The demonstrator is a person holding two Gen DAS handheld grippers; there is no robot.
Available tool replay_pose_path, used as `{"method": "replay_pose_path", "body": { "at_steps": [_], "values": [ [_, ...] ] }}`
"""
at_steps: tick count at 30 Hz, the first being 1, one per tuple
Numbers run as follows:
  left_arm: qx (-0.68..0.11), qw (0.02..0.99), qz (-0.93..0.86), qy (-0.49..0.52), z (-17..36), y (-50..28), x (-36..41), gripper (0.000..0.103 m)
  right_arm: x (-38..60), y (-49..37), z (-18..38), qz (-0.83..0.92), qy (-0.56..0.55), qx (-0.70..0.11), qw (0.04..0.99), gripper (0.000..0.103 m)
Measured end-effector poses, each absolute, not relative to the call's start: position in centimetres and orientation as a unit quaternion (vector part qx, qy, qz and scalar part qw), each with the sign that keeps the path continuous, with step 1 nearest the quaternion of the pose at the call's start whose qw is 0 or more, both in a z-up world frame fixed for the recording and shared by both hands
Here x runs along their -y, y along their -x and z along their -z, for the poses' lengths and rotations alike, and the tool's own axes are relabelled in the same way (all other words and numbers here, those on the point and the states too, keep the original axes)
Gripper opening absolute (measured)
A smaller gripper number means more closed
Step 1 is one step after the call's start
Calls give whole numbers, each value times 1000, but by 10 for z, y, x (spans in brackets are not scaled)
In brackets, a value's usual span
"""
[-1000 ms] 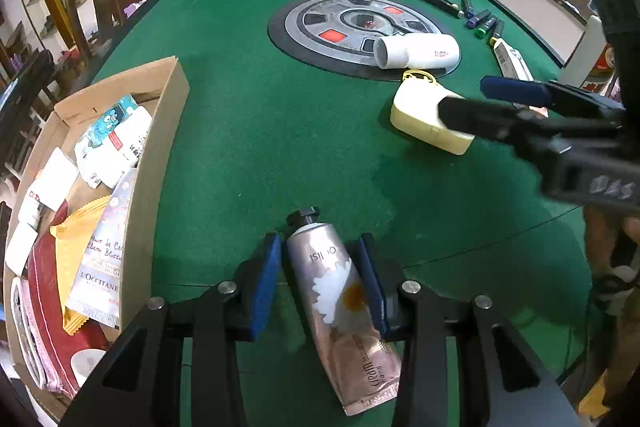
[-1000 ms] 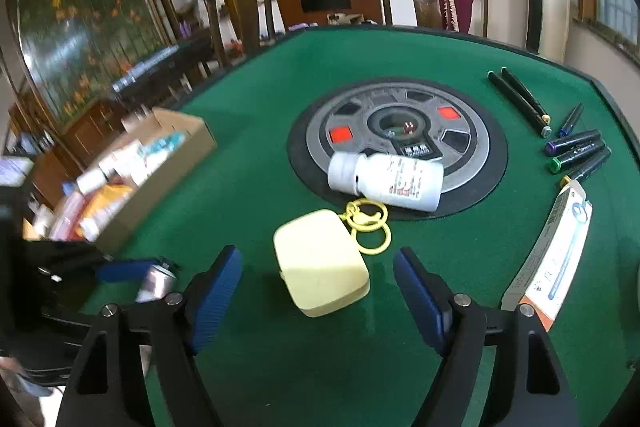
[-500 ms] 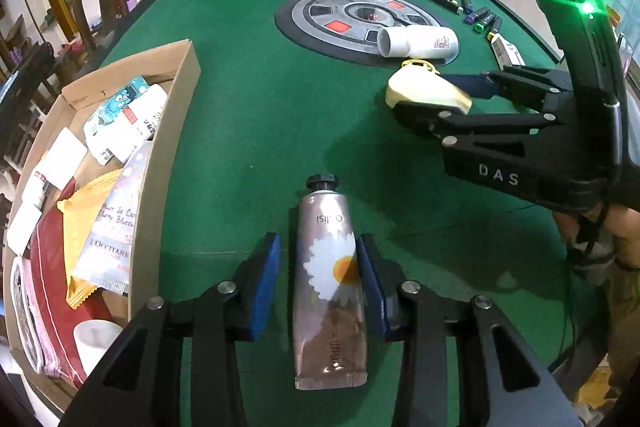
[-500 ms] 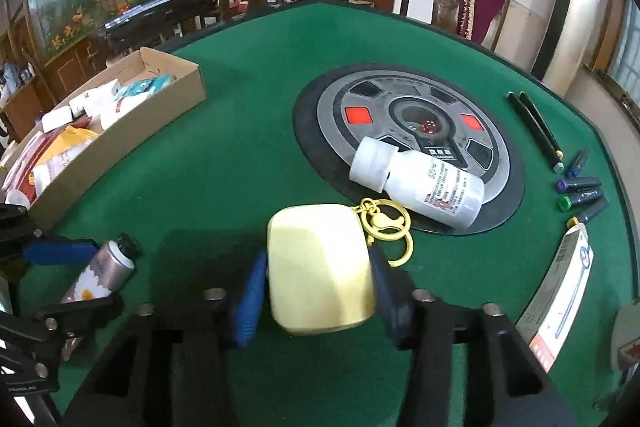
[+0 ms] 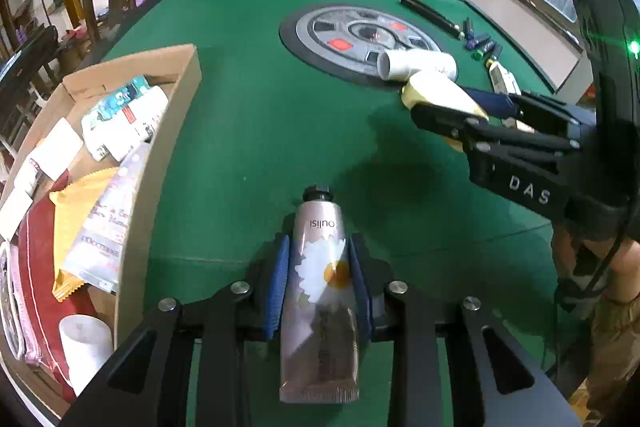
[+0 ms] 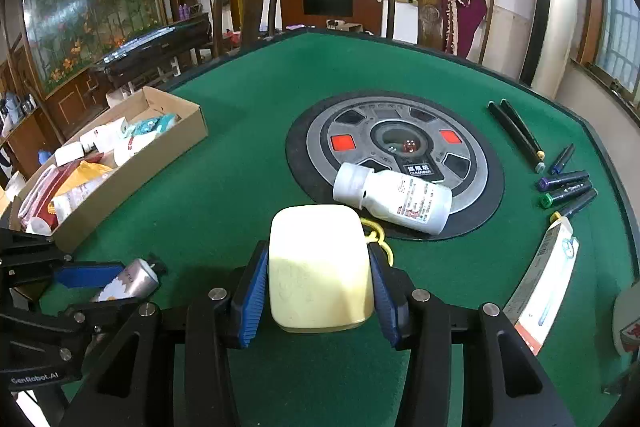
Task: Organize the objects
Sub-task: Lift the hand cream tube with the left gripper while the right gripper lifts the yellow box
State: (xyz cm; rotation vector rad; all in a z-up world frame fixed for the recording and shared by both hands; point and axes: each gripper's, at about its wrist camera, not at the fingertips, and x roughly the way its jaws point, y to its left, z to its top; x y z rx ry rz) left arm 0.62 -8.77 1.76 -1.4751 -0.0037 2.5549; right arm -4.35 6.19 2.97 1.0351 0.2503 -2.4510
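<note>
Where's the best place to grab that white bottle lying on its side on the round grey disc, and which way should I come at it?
Grip the white bottle across the middle of its labelled body, coming down from above with the jaws straddling it crosswise. It lies flat on the grey disc, so its round sides are free and the body is probably steadier than the narrower cap end. The yellow case sits close in front.

A silver tube (image 5: 320, 291) printed with a white daisy (yellow at its centre) lies on green felt (image 5: 248, 131); nearby, a pale yellow case (image 6: 320, 275), a white bottle (image 6: 394, 197), a brown cardboard box (image 6: 132, 179), and blue gripper pads (image 6: 253, 299).
</note>
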Motion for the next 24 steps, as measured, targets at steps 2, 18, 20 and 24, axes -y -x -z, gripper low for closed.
{"method": "replay_pose_path", "body": {
  "at_steps": [2, 18, 20, 24],
  "values": [
    [7, 96, -865, 492, -22, -6, 89, 29, -62, 42, -32, 893, -374, -92, 232, 51],
    [-39, 136, -818, 558, -10, 10, 70, 66, -66, 40, -34, 894, -371, -77, 237, 51],
    [-72, 151, -805, 569, -6, 11, 58, 79, -67, 40, -36, 895, -370, -73, 238, 51],
    [-87, 128, -800, 580, -2, 15, 48, 87, -70, 40, -37, 895, -369, -67, 239, 51]
  ]
}}
